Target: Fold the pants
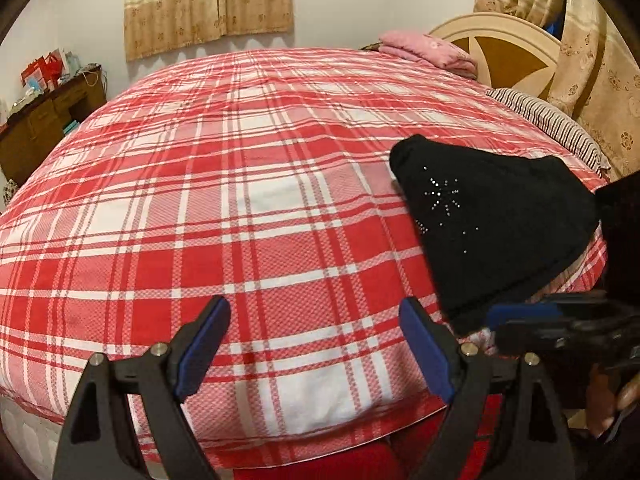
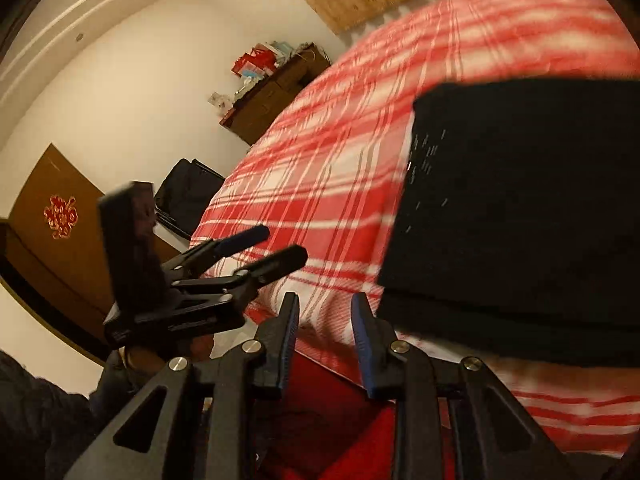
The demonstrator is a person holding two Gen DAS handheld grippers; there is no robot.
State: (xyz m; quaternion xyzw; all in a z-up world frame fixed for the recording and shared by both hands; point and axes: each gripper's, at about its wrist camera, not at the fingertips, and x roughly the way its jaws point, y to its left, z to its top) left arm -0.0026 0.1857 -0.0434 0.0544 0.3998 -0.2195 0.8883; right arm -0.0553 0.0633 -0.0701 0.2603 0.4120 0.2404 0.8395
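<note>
Two grippers, fingers apart: left gripper [image 1: 314, 322], right gripper [image 2: 325, 314]; one folded pants [image 1: 492, 224].

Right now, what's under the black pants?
The black pants lie folded on the red plaid bedspread, near its front edge. Plaid shows all around them; anything beneath the pants is covered.

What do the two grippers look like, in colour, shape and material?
Both the left gripper and the right gripper have black, triangular arms with cut-out holes, silver round bolts at the joints, and flat blue pads inside the fingertips. No cables show. The person's sleeve is dark.
</note>
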